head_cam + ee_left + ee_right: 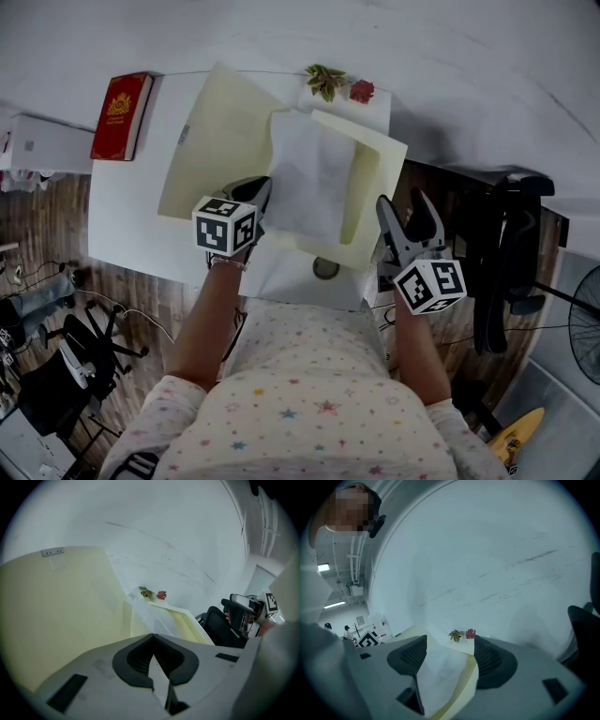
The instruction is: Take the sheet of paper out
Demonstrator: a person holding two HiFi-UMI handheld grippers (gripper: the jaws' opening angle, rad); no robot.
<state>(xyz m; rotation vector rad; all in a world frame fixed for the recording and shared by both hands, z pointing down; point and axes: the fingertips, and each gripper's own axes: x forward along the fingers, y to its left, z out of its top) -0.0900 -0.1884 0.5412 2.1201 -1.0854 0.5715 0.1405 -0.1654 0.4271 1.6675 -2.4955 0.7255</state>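
Glossy red book (122, 114) lies flat far left on the white table (122, 220), beside an open matte pale-yellow folder (202, 150). Left gripper (261, 187) pinches the lower-left edge of the thin, crinkled white sheet of paper (309, 178), which lies across the folder's middle. Right gripper (405, 214) has its jaws spread by the folder's right edge.

no words or numbers can be read; the red book (122, 114) shows only a blurred gold emblem.

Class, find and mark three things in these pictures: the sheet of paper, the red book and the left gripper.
sheet of paper (309, 178), head view, middle of the white sheet.
red book (122, 114), head view, centre of its cover.
left gripper (153, 638), left gripper view, where its shut tips meet.
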